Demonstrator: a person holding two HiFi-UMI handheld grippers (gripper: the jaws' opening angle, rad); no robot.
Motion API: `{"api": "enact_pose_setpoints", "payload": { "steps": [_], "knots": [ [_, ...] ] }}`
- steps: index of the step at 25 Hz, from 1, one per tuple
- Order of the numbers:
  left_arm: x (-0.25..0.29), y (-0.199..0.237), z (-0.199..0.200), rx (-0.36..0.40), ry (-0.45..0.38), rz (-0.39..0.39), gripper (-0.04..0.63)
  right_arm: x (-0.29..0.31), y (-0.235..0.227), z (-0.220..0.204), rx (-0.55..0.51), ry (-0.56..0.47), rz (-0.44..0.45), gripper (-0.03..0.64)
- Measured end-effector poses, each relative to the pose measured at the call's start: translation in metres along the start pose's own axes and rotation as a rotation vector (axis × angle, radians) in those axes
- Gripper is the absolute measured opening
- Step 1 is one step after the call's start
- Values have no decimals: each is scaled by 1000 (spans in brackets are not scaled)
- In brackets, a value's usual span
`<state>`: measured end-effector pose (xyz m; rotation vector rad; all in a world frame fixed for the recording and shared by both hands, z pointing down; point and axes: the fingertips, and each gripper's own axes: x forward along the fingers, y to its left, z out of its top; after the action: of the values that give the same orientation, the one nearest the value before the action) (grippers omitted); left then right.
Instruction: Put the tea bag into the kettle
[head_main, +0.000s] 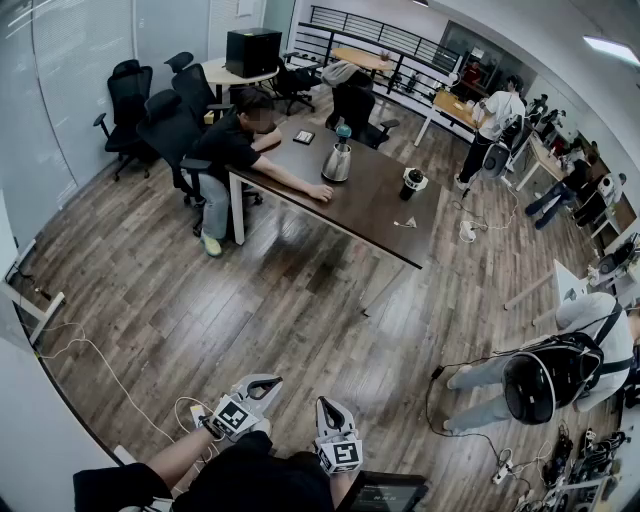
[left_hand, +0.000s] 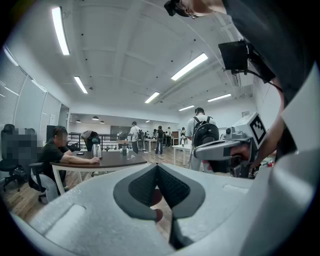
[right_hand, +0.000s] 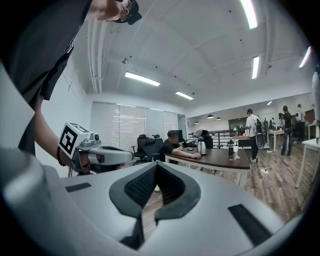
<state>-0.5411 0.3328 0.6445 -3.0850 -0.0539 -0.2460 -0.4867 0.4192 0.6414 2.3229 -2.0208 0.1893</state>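
Note:
A steel kettle (head_main: 337, 160) with a teal lid stands on the dark table (head_main: 370, 205) far across the room. It also shows small in the left gripper view as the kettle (left_hand: 96, 150) and in the right gripper view as the kettle (right_hand: 201, 147). A small white tea bag (head_main: 405, 222) lies near the table's near edge. My left gripper (head_main: 268, 382) and right gripper (head_main: 326, 404) are held low at the bottom of the head view, far from the table. The jaws of the left gripper (left_hand: 156, 167) and of the right gripper (right_hand: 156, 166) are shut, with nothing between them.
A seated person (head_main: 235, 145) rests an arm on the table beside the kettle. A black cup (head_main: 412, 183) stands on the table's right part. A person with a backpack (head_main: 560, 365) stands at the right. Office chairs (head_main: 160, 120), cables (head_main: 90, 350) and wooden floor lie between.

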Motion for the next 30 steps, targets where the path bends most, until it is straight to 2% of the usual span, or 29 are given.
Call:
{"api": "enact_pose_setpoints", "payload": {
  "steps": [8, 12, 20, 25, 30],
  "knots": [
    [-11, 16, -6, -50, -39, 44, -8, -7, 6, 0, -19, 5, -52, 6],
    [-2, 16, -6, -47, -51, 17, -8, -15, 2, 4, -12, -34, -61, 6],
    [16, 14, 8, -22, -76, -45, -8, -25, -20, 16, -58, -65, -183, 6],
    [26, 11, 16, -48, -98, -79, -8, -33, -31, 17, -47, -76, -261, 6],
    [54, 10, 24, -29, -94, -99, -8, -38, -57, 18, -31, -86, -305, 8]
  ]
}}
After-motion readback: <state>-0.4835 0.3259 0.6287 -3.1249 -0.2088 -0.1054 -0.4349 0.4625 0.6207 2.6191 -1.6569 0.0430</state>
